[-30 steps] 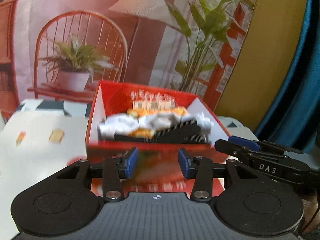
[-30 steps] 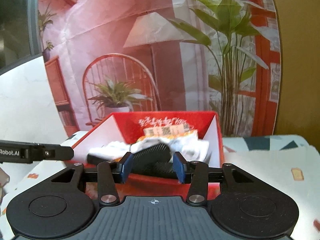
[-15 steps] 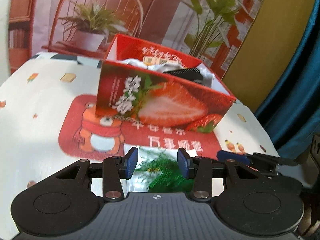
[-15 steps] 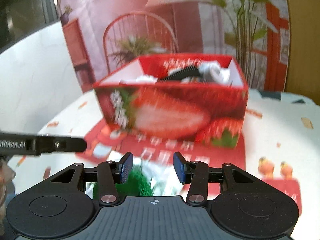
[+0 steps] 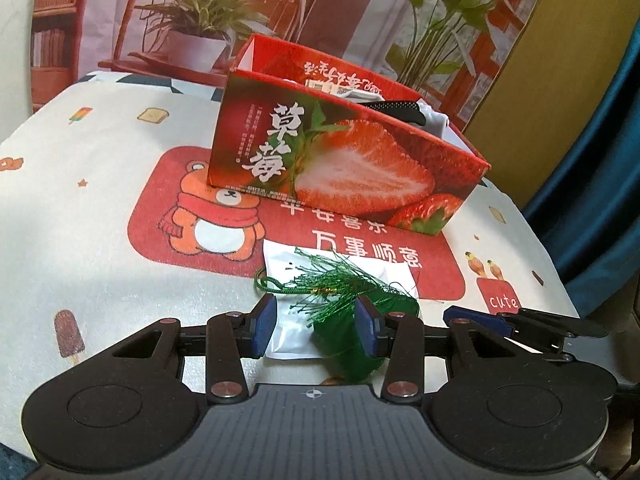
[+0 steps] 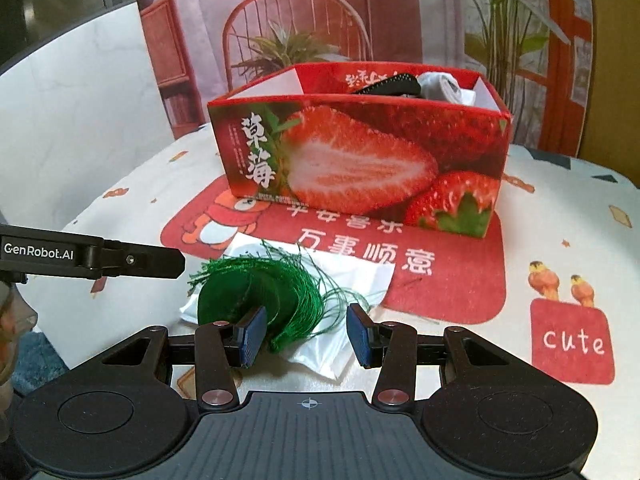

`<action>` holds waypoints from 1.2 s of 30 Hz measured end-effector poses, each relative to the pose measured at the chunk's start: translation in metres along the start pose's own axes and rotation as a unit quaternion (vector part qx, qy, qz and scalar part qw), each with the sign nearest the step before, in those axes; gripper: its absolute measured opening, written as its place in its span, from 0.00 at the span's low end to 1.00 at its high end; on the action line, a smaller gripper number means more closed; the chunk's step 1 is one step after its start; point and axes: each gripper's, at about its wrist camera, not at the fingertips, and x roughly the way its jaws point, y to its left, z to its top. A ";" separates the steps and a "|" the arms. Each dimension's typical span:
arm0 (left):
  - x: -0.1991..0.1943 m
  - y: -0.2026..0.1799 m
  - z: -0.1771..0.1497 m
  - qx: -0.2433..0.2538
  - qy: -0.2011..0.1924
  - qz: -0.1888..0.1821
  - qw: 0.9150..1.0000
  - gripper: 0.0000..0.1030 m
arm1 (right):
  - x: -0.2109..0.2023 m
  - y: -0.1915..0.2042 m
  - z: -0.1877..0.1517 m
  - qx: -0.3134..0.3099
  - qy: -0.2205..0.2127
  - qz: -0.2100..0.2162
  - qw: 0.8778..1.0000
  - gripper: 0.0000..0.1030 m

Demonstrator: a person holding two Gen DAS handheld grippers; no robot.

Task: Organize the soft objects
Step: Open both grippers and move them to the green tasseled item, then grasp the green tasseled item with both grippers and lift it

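A green tassel lies on a white plastic bag at the table's near edge; both also show in the right wrist view, tassel, bag. My left gripper is open, low over the tassel and bag. My right gripper is open, just in front of the tassel. A red strawberry box stands behind, holding white cloth and a black item. The right gripper's tip shows in the left view.
A red bear mat lies under the box on a patterned white tablecloth. A printed backdrop hangs behind. A blue curtain is at the right. The left gripper's arm shows at the left of the right view.
Both grippers have pulled back from over the box and dropped to the near table edge. The tassel and bag are now between their open fingers.
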 end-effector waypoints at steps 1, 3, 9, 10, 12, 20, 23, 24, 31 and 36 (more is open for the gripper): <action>0.001 0.001 0.000 -0.002 0.002 -0.001 1.000 0.42 | 0.001 0.001 -0.001 -0.001 0.002 0.001 1.000 0.40; 0.003 0.002 -0.001 -0.006 0.005 -0.003 1.000 0.41 | 0.001 0.002 -0.002 -0.004 0.006 0.002 1.000 0.40; 0.006 0.004 -0.003 -0.017 0.007 -0.010 1.000 0.40 | 0.006 0.005 -0.005 -0.009 0.014 0.009 1.000 0.40; 0.007 0.004 -0.003 -0.019 0.008 -0.013 1.000 0.40 | 0.006 0.005 -0.006 -0.010 0.015 0.010 1.000 0.40; 0.008 0.003 -0.003 -0.021 0.008 -0.020 1.000 0.40 | 0.008 0.006 -0.006 -0.014 0.016 0.011 1.000 0.40; 0.019 -0.001 -0.005 -0.025 0.027 -0.056 0.998 0.40 | 0.014 0.011 -0.008 -0.036 0.021 0.017 0.999 0.40; 0.023 0.000 -0.005 -0.031 0.032 -0.063 0.997 0.40 | 0.016 0.013 -0.009 -0.041 0.023 0.020 0.999 0.40; 0.025 0.001 -0.005 -0.034 0.034 -0.066 0.997 0.40 | 0.017 0.014 -0.009 -0.045 0.023 0.020 0.998 0.40; 0.038 0.010 -0.001 -0.060 0.046 -0.094 0.993 0.41 | 0.020 0.020 -0.010 -0.073 0.020 0.025 0.997 0.50; 0.046 0.018 0.003 -0.078 0.053 -0.111 0.989 0.42 | 0.023 0.025 -0.004 -0.103 0.009 0.029 0.994 0.54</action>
